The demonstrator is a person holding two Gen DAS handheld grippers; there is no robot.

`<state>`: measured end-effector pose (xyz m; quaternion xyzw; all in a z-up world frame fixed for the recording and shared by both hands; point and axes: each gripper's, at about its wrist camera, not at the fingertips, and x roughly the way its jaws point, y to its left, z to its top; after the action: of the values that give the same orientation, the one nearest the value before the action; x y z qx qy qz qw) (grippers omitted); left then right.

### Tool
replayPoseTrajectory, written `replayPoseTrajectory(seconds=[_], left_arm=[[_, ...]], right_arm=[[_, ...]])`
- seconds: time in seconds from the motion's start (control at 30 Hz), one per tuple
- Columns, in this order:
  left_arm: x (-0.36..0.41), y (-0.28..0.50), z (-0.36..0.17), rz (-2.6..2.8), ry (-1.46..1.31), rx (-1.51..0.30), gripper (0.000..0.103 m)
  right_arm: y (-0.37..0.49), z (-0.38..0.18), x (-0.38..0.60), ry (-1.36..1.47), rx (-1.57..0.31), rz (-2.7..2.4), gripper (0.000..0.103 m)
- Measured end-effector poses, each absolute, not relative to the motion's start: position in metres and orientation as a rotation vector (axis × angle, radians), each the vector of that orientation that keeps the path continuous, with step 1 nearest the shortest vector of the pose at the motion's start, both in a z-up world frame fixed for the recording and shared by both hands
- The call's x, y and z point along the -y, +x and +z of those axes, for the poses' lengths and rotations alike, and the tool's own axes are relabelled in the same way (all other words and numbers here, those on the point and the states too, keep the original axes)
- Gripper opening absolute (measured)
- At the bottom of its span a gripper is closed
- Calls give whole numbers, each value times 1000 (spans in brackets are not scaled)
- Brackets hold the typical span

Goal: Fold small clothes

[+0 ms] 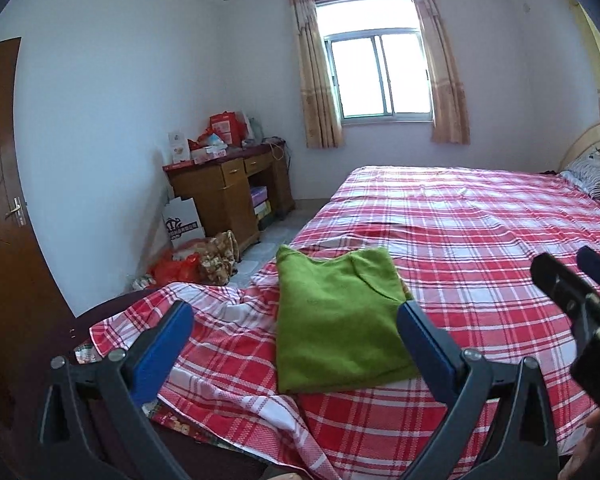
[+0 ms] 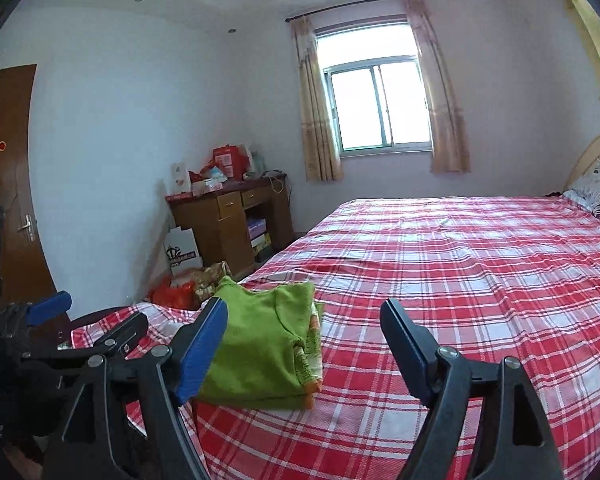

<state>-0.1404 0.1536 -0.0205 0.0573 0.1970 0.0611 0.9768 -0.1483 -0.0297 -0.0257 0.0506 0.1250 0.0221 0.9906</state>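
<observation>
Near the foot-end corner of the bed (image 1: pixel 480 216), on its red-and-white checked cotton sheet, lies the small green knitted garment (image 1: pixel 340 320), folded into a neat rectangle with an orange-patterned layer showing along its right edge in the right wrist view. Folding of this piece looks finished; I judge the step in hand to be the release and pull-away. The next move probably calls for another garment, though none shows on the sheet. The left gripper (image 1: pixel 296 320) stands wide open above the garment, touching nothing. The right gripper (image 2: pixel 304 320) is likewise spread wide and empty, its pads clear of the cloth.
</observation>
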Motion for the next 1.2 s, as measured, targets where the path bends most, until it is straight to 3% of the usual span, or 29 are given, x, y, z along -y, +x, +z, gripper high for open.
replayPoseTrajectory(seconds=[1.2], left_arm=[[-155, -137, -23, 160, 137, -408, 103]], right_arm=[[-145, -33, 32, 124, -275, 29, 80]])
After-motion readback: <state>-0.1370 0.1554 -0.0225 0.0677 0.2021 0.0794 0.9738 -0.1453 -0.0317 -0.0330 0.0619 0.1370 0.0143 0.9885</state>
